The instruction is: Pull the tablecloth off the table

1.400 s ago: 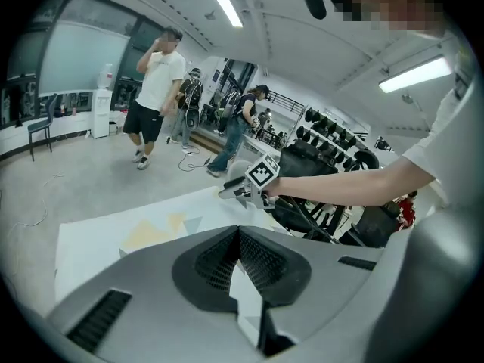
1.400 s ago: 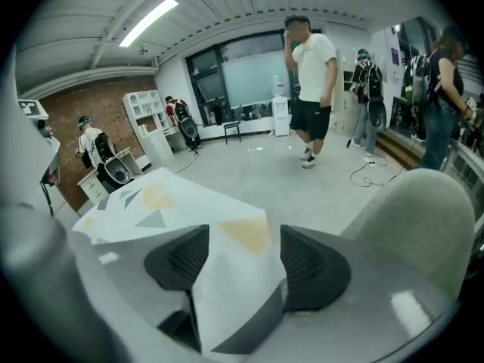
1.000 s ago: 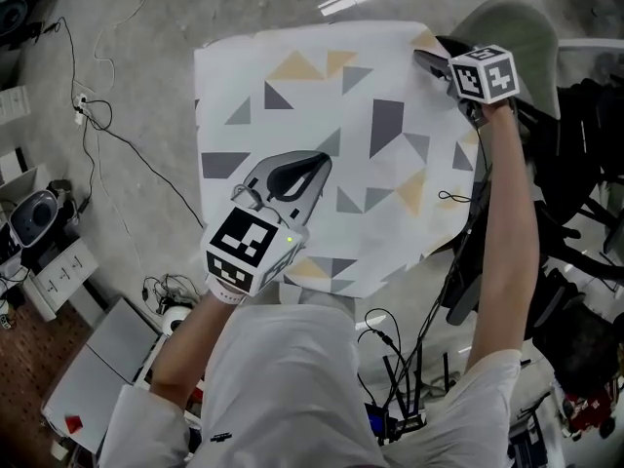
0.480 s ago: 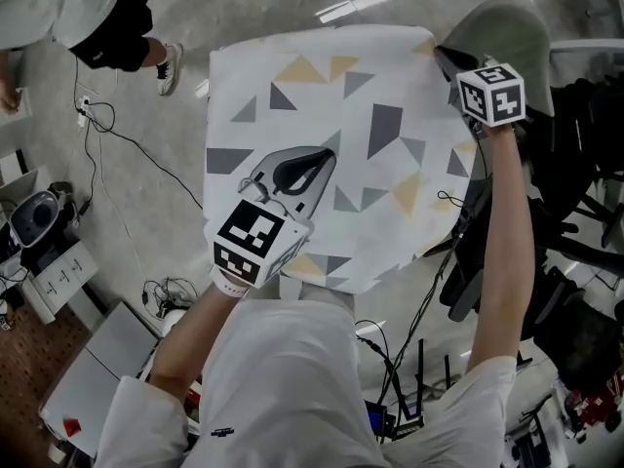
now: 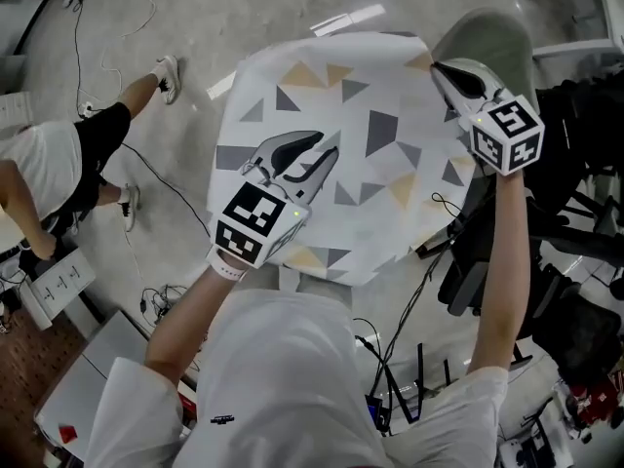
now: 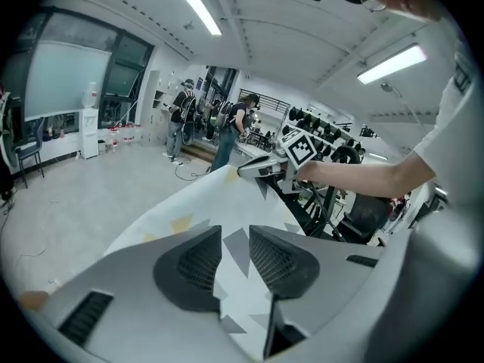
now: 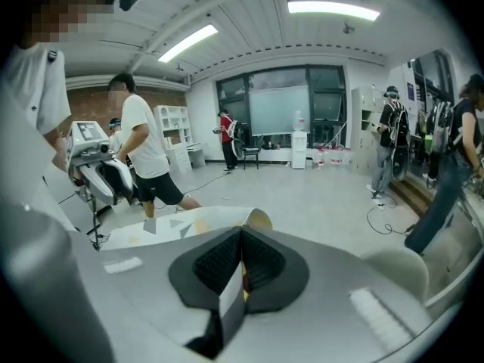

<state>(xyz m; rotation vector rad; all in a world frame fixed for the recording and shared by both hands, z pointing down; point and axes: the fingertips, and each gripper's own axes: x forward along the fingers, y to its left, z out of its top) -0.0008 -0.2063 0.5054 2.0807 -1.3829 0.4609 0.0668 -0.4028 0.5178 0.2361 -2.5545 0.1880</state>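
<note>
Right hand-held gripper (image 5: pixel 441 66): clamped shut on the far right corner of the tablecloth (image 5: pixel 351 178), with a fold of fabric edge-on between the pads. Left hand-held gripper (image 5: pixel 329 144): over the near left part of the cloth, jaws opening, patterned fabric in the gap between them but not pinched, as far as can be seen.

Progress, as a judgement: barely begun. Cloth still spread nearly flat over the table, hiding the top completely, with only the held corner curled up a little. No edge drawn across yet, no bare table exposed. Left to do: nearly everything, meaning a firm hold on the left side, then dragging the whole sheet clear.

Writing: none legible. Only black-and-white square markers on the gripper cubes (image 5: pixel 507 133), plus grey, yellow and dark triangles (image 5: pixel 385 130) printed on the white cloth. No brand or label readable in any view.
</note>
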